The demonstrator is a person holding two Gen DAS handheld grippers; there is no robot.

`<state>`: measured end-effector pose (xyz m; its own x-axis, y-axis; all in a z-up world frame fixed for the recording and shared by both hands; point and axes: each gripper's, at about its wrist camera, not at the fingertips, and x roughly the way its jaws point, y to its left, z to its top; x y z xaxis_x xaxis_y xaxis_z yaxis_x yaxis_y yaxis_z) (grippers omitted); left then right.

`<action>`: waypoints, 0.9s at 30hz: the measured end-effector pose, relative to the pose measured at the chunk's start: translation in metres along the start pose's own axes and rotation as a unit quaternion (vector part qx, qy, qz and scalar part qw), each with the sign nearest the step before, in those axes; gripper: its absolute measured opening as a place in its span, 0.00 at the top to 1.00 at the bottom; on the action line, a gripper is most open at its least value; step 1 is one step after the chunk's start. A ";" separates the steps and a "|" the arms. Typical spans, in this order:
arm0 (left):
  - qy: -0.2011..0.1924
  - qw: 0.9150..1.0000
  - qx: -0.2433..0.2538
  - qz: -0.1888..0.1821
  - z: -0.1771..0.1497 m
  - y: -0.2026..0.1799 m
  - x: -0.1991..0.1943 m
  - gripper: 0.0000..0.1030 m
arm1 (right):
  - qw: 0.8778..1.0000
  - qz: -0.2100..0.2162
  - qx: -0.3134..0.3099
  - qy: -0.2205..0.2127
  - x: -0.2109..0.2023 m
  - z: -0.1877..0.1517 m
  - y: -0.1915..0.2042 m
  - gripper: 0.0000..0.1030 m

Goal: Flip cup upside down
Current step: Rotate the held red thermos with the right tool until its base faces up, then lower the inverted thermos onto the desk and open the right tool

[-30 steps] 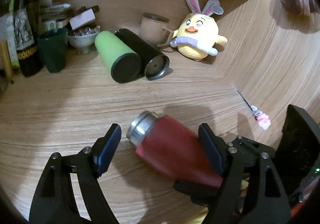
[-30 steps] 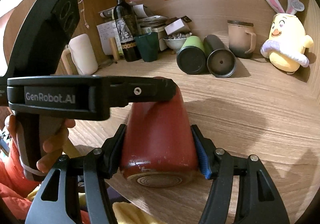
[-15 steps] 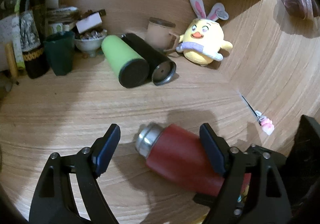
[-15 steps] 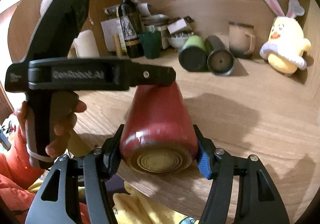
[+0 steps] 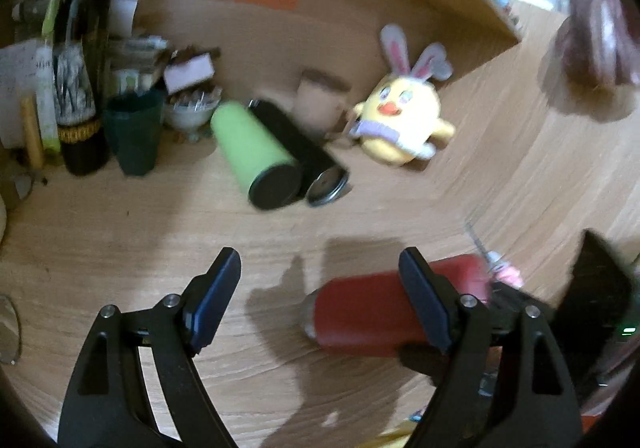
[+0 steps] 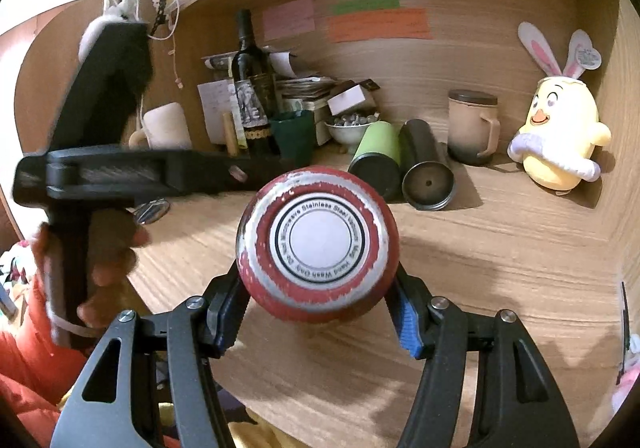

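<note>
A wooden desk (image 6: 500,256) sits in a wood-walled nook, with a bottle (image 6: 252,87), two tumblers lying on their sides and a plush chick (image 6: 560,135) at the back. The right gripper (image 6: 318,312) clamps the red cup (image 6: 318,244) by its sides, base toward the camera, above the desk. The left gripper (image 5: 320,300) gapes wide, holding nothing. Its view shows the cup (image 5: 368,312) side-on, blurred; only the right view shows the printed base.

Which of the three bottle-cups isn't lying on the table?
The red cup. The right gripper holds it in the air, jaws shut on its sides. The green tumbler and black tumbler lie side by side on the table.
</note>
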<state>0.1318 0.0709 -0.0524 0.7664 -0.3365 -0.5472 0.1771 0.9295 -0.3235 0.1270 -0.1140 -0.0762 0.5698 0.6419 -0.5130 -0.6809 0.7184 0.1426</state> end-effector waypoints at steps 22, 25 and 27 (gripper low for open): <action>-0.013 0.999 0.021 0.034 0.024 0.005 0.000 0.14 | 1.000 -0.003 -0.004 0.003 0.034 0.024 0.004 0.43; -0.015 0.999 0.024 0.036 0.023 0.005 0.000 0.13 | 1.000 0.008 0.002 0.010 0.032 0.022 0.004 0.42; -0.017 0.999 0.027 0.040 0.024 0.003 -0.001 0.13 | 1.000 0.008 0.004 0.011 0.029 0.021 0.003 0.42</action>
<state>0.1464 0.0775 -0.0346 0.7995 -0.2565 -0.5431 0.1470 0.9603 -0.2371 0.1510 -0.0872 -0.0726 0.5479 0.6474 -0.5297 -0.6864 0.7099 0.1577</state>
